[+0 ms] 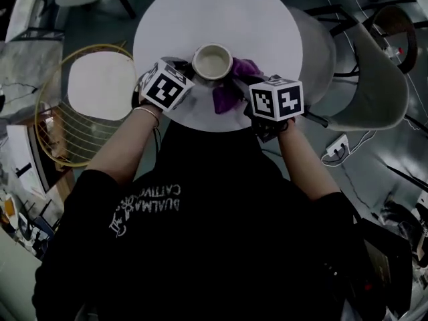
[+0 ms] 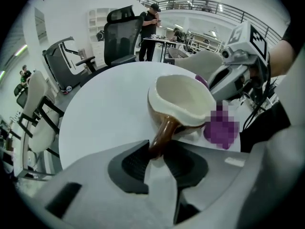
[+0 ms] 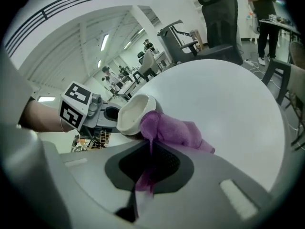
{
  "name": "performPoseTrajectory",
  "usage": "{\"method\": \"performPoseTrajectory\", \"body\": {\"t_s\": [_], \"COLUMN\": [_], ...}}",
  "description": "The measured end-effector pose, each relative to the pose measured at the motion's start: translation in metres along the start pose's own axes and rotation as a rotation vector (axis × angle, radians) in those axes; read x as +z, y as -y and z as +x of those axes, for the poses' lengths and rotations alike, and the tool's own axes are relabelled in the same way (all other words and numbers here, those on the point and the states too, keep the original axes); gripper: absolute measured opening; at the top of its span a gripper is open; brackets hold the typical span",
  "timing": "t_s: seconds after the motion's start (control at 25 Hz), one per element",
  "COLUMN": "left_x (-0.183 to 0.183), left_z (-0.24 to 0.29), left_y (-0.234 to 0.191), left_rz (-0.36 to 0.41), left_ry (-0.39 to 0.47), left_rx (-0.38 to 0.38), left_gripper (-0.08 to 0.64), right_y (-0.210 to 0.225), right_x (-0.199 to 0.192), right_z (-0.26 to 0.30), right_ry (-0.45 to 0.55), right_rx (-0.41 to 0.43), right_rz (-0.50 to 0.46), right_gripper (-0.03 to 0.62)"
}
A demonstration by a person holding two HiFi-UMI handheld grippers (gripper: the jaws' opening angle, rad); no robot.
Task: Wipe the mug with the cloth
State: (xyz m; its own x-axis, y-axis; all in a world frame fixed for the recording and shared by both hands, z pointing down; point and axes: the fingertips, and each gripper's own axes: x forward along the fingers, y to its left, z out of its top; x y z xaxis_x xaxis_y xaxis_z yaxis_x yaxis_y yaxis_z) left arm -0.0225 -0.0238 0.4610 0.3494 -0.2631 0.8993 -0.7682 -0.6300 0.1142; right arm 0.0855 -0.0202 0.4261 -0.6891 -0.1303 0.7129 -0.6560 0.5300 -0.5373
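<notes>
Jaws gripping: left gripper pinches mug handle, right gripper pinches cloth.
Mug stands near the worktop edge, cloth against it; my thin handle hold could slip, tipping it off.

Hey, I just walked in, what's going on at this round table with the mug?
A person is working at a round white table with a gripper in each hand. The left gripper has the brown handle of a cream-lined mug pinched between its jaws. The right gripper is clamped on a purple cloth and holds it against the mug's side. The wiping appears to be under way.
</notes>
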Motion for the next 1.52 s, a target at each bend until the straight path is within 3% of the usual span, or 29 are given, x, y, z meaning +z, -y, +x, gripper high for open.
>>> {"method": "performPoseTrajectory", "body": {"t_s": [0.56,0.64,0.84,0.92,1.08,1.36,1.52], "left_x": [0.001,0.001,0.000,0.001,0.001,-0.002,-0.001], "left_z": [0.005,0.006,0.006,0.006,0.004,-0.002,-0.002], "left_y": [0.001,0.002,0.000,-0.001,0.002,0.001,0.002], "left_rz": [-0.051,-0.055,-0.054,-0.049,-0.036,-0.043,-0.048], "left_ry": [-0.036,-0.038,-0.014,0.002,0.065,0.162,0.191], "left_rx": [0.072,0.074,0.071,0.068,0.059,0.057,0.067], "left_gripper": [0.089,0.089,0.087,0.087,0.089,0.091,0.092], "right_y": [-0.042,-0.059,-0.127,-0.144,-0.137,-0.066,-0.051], "right_x": [-0.051,-0.060,-0.091,-0.101,-0.089,-0.037,-0.031], "right_z": [-0.001,0.000,-0.010,-0.018,-0.034,-0.056,-0.062], "right_ry": [-0.074,-0.088,-0.141,-0.153,-0.089,0.054,0.066], "right_rx": [0.183,0.255,0.534,0.573,0.501,0.316,0.245], "right_rz": [-0.162,-0.203,-0.283,-0.351,-0.367,-0.129,-0.086], "right_gripper": [0.021,0.023,0.021,0.021,0.021,0.021,0.021]}}
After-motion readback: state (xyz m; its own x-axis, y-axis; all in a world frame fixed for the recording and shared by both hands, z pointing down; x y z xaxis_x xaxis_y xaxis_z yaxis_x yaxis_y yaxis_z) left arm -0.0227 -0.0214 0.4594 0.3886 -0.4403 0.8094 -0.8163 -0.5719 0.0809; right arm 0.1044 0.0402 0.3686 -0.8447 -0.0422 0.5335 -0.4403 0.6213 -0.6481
